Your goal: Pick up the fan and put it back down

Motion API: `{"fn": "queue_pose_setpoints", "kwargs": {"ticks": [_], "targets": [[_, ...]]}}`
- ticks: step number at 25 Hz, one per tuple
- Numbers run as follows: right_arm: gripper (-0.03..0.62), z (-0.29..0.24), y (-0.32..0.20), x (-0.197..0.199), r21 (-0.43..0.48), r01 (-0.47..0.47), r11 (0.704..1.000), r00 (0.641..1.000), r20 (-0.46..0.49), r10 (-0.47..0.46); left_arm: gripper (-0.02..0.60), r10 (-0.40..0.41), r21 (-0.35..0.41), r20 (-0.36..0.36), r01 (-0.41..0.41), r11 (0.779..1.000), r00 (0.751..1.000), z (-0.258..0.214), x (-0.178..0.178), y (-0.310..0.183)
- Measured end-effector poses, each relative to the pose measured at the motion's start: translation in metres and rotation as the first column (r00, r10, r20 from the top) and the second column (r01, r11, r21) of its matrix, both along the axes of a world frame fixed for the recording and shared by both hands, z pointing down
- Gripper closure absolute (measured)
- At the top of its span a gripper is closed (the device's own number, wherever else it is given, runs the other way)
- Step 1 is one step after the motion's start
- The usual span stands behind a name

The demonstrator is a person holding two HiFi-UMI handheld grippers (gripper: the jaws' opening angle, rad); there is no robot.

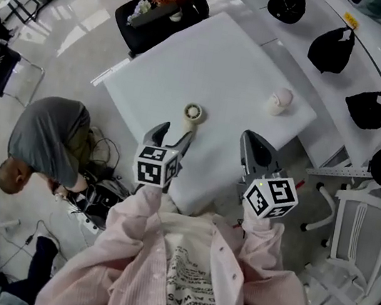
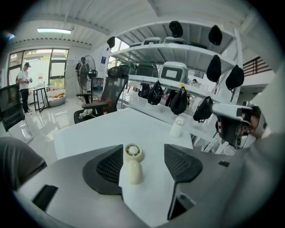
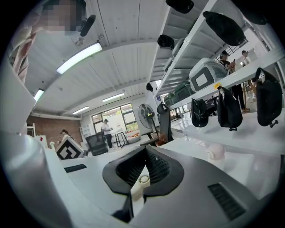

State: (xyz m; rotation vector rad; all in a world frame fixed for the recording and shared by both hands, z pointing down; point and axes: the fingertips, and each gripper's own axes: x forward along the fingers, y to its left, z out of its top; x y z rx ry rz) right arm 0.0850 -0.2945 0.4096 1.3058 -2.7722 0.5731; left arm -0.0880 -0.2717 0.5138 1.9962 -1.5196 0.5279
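Two grippers hover over our table [image 1: 219, 66]. Our left gripper [image 1: 172, 136] has its jaws spread, and the fan [image 1: 192, 114] lies flat on the table with its handle between them, ungrasped. Our right gripper [image 1: 250, 141] is clenched on nothing, near the fan.

Glossy pale floor [image 1: 71, 41] shining, ceiling light strip [image 3: 80, 57] glowing overhead, white table [image 1: 213, 58] standing in the middle, black office chair [image 1: 135, 30] standing at its far corner, black caps [image 1: 331, 48] hanging along white shelves [image 1: 351, 77], big windows [image 2: 58, 71] letting in daylight.
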Motion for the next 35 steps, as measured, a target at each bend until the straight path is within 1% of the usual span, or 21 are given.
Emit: {"fn": "queue_pose_setpoints", "kwargs": {"ticks": [4,6,8,10,12,15,19,22,24,28,33,35], "targets": [[0.594,0.020,-0.022,-0.002,-0.026,0.011,1.000,1.000,-0.003,-0.011,0.315,0.023,-0.084,0.004,-0.022,0.996,1.000,0.032,0.008,-0.020],[0.594,0.032,-0.029,-0.003,-0.047,0.016,0.999,1.000,-0.002,-0.016,0.314,0.036,-0.135,0.014,-0.033,0.990,0.999,0.051,0.012,-0.027],[0.594,0.045,-0.035,-0.006,-0.068,0.018,0.998,1.000,-0.002,-0.018,0.315,0.031,-0.179,0.017,-0.028,0.984,0.999,0.068,0.012,-0.035],[0.594,0.056,-0.041,-0.007,-0.086,0.015,0.996,1.000,-0.003,-0.016,0.314,0.020,-0.231,0.023,-0.014,0.973,1.000,0.087,0.011,-0.040],[0.594,0.067,-0.044,-0.008,-0.107,0.010,0.994,1.000,-0.004,-0.011,0.316,0.008,-0.287,0.048,0.006,0.958,0.999,0.107,0.007,-0.043],[0.594,0.083,-0.048,-0.009,-0.135,0.005,0.991,1.000,-0.010,-0.007,0.316,0.002,-0.344,0.065,0.021,0.939,0.998,0.132,0.003,-0.047],[0.594,0.101,-0.051,-0.009,-0.166,-0.009,0.986,1.000,-0.010,0.007,0.316,0.002,-0.371,0.059,0.020,0.928,0.998,0.152,0.004,-0.056],[0.594,0.113,-0.054,-0.009,-0.188,-0.016,0.982,1.000,-0.009,0.015,0.316,0.031,-0.374,0.068,-0.003,0.927,0.997,0.160,0.009,-0.063],[0.594,0.119,-0.055,-0.009,-0.202,-0.024,0.979,1.000,-0.007,0.023,0.316,0.033,-0.379,0.067,-0.005,0.925,0.997,0.164,0.013,-0.067],[0.594,0.127,-0.053,-0.008,-0.235,-0.040,0.971,0.999,0.004,0.042,0.316,0.004,-0.419,0.079,0.030,0.908,0.997,0.175,0.015,-0.067],[0.594,0.135,-0.054,-0.005,-0.254,-0.044,0.966,0.999,0.012,0.049,0.319,-0.012,-0.408,0.121,0.061,0.911,0.993,0.183,0.016,-0.077],[0.594,0.138,-0.054,-0.005,-0.263,-0.048,0.964,0.998,0.018,0.055,0.350,-0.030,-0.409,0.151,0.090,0.908,0.988,0.185,0.012,-0.077]]}}
